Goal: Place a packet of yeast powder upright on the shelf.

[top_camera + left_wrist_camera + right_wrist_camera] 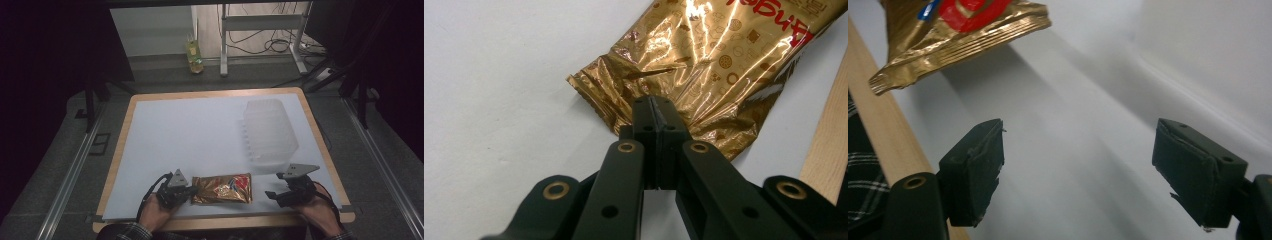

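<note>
In the high view's lower middle, one gold snack packet lies flat, its long axis running left to right. Its left crimped end is pinched by the left gripper. To its right, the right gripper is held wide apart, gripping nothing, below one clear plastic container.
</note>
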A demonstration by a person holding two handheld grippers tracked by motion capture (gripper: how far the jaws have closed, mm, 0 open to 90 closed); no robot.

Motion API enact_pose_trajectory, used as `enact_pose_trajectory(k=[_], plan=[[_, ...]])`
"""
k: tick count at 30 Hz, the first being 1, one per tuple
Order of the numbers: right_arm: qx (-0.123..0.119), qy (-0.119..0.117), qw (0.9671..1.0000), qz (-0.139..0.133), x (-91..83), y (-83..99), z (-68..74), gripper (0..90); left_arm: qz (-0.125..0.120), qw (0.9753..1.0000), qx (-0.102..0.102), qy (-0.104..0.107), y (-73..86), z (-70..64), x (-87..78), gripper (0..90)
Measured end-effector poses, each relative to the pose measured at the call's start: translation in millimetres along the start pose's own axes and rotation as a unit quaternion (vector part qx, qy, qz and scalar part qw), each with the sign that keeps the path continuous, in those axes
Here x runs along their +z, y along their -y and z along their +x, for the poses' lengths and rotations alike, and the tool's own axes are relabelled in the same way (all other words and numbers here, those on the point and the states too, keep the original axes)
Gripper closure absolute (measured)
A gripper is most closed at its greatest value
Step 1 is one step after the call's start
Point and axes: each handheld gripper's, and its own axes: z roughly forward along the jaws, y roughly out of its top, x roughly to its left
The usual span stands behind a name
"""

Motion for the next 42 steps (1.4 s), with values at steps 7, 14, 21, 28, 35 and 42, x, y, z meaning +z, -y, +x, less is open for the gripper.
enact_pose_trajectory(k=[7,14,21,28,35,42], plan=[[0.001,-0.035,0.9994,-0.004,3.8,-3.9,7.7,20.5,-0.001,0.9999,0.009,-0.005,0.6,-1.5,0.0,89.9],[0.008,-0.073,0.9972,-0.010,9.5,-10.0,17.0,19.0,-0.001,0.9999,0.011,-0.008,0.7,-2.4,0.1,89.9],[0.021,-0.102,0.9944,-0.022,12.1,-20.5,25.6,17.7,-0.001,0.9999,0.010,-0.007,0.7,-2.3,0.1,89.9],[0.059,-0.127,0.9898,-0.027,22.6,-31.5,29.7,17.5,-0.001,0.9999,0.011,-0.008,0.6,-2.5,0.0,89.9],[0.084,-0.139,0.9868,0.004,42.2,-32.2,31.1,18.0,-0.001,0.9999,0.012,-0.008,0.4,-2.5,0.0,89.8],[0.094,-0.164,0.9820,0.004,51.9,-40.8,33.1,23.8,-0.002,0.9999,0.011,-0.006,0.6,-1.7,-0.1,89.8]])
